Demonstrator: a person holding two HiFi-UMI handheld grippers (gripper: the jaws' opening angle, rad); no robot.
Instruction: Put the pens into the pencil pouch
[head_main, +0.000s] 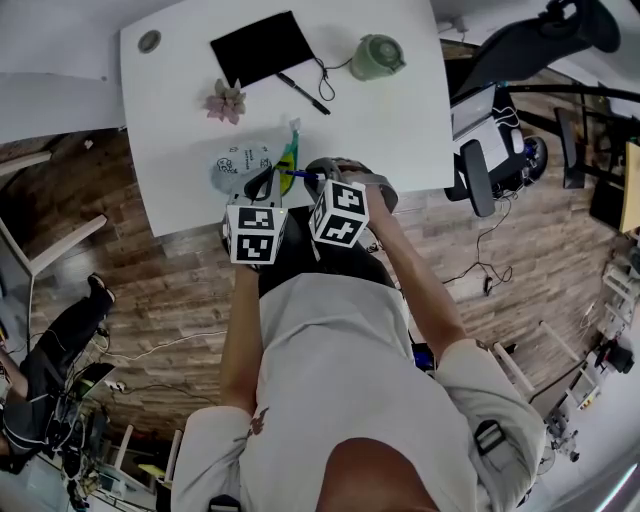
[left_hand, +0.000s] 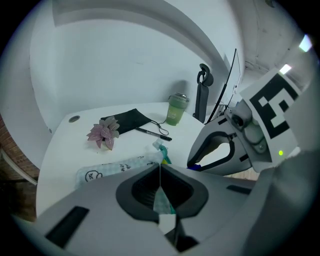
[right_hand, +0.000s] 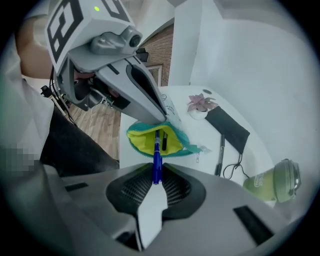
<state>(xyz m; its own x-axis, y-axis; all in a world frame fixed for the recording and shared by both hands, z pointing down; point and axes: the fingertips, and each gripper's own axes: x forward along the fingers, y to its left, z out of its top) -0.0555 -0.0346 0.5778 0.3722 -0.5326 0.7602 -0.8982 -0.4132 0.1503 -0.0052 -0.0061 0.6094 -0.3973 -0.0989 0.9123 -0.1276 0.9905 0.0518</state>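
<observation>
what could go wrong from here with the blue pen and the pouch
The blue pen in the right gripper could catch the pouch rim and miss its narrow mouth. The left gripper pinches only a thin edge of fabric, so a push might pull it free. Both are near the table edge; a dropped pen may roll off.

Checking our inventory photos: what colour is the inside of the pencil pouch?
The pouch's inside is yellow, clearest in the right gripper view.

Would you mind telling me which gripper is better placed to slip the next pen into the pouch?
Right. The right gripper is shut on the blue pen, tip aimed at the open pouch; the left gripper is busy pinching the pouch's edge.
</observation>
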